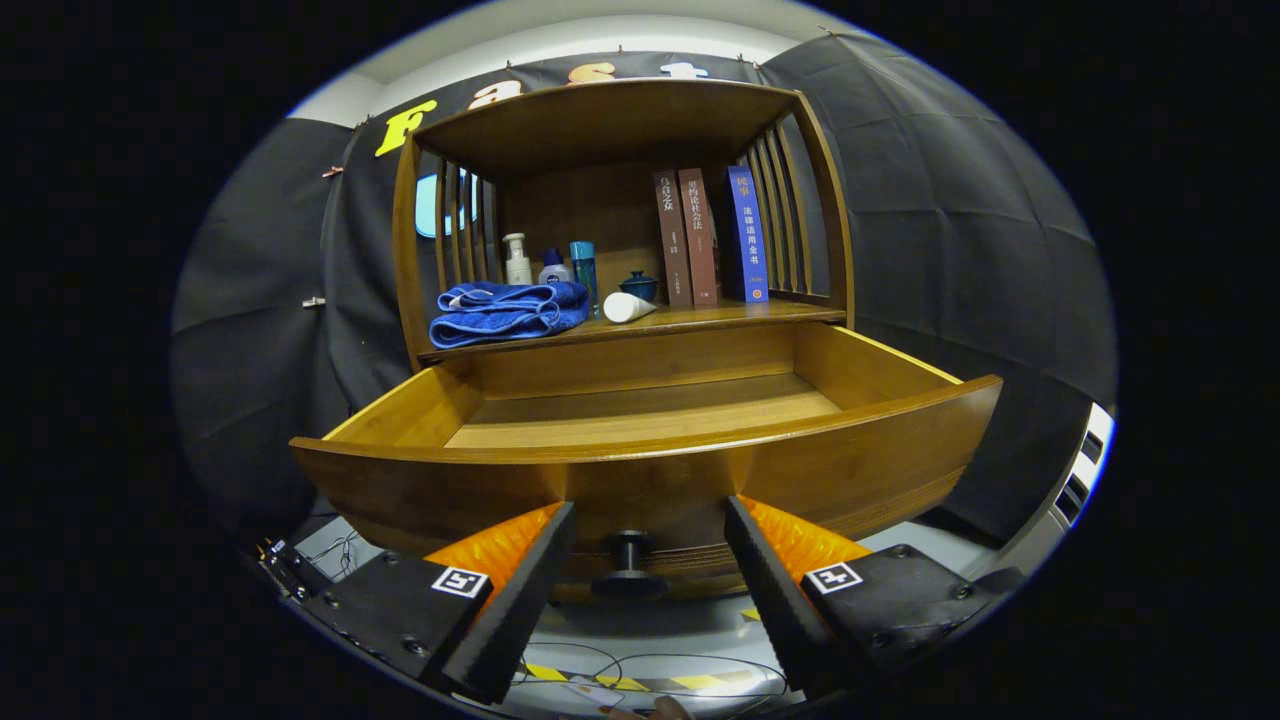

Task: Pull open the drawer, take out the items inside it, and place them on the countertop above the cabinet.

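Observation:
The wooden cabinet's drawer (640,470) stands pulled out towards me, and the part of its floor that shows is bare wood. Its dark round knob (628,562) sits between my fingers without touching either. My gripper (650,515) is open, fingertips close to the drawer front on both sides of the knob. On the countertop (700,318) above the drawer lie a folded blue towel (508,310) and a white tube (628,307) on its side.
Behind the towel stand a white pump bottle (516,260), a small bottle (554,268) and a teal bottle (584,268), with a dark lidded pot (639,286) and three upright books (712,238) to the right. Slatted sides and a top panel enclose the shelf. Cables lie on the floor below.

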`<state>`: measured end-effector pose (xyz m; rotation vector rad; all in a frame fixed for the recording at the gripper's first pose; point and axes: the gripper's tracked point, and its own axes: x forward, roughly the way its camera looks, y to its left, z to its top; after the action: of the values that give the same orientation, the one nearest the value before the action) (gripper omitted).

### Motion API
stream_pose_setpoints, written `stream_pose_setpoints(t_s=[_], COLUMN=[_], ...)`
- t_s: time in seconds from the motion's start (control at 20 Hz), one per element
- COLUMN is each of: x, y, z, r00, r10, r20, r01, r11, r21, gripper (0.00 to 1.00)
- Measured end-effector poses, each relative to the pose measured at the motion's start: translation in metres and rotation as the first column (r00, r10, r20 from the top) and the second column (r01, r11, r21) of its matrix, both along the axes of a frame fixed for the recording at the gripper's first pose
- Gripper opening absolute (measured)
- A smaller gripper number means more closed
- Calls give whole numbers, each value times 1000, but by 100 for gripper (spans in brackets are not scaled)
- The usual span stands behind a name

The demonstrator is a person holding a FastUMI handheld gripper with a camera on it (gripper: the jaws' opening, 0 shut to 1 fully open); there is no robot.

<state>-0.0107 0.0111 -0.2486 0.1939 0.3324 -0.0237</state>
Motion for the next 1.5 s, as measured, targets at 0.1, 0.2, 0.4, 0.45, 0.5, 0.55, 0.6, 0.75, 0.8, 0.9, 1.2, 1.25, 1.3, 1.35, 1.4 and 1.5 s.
stream_pose_setpoints(t_s=[0.1,0.2,0.4,0.45,0.5,0.55,0.6,0.75,0.8,0.9,1.2,1.25,1.3,1.35,1.4,1.5], x=[11,25,64,74,87,95,106,130,140,157,189,192,196,198,200,203], y=[0,0,1,0,-1,0,1,1,1,1,1,1,1,0,1,0], z=[1,2,3,7,9,5,5,3,3,0,-2,-3,-3,-3,-3,-4], r00=[1000,1000,1000,1000,1000,1000,1000,1000,1000,1000,1000,1000,1000,1000,1000,1000], r10=[4,7,11,8,7,5,5,5,5,6,5,4,4,4,5,8], r20=[-1,-2,-9,1,8,4,1,0,3,3,1,-1,-2,-4,-5,-8], r01=[-4,-7,-11,-8,-7,-5,-5,-5,-5,-6,-5,-5,-4,-4,-5,-8], r11=[1000,1000,1000,1000,1000,1000,1000,1000,1000,1000,1000,1000,1000,1000,1000,1000], r21=[0,-1,0,-2,-3,-1,4,0,-2,-5,-5,-5,-4,-3,-6,-12], gripper=[99,99,99,99,99,99,100,99,99,99,99,99,99,99,99,99])
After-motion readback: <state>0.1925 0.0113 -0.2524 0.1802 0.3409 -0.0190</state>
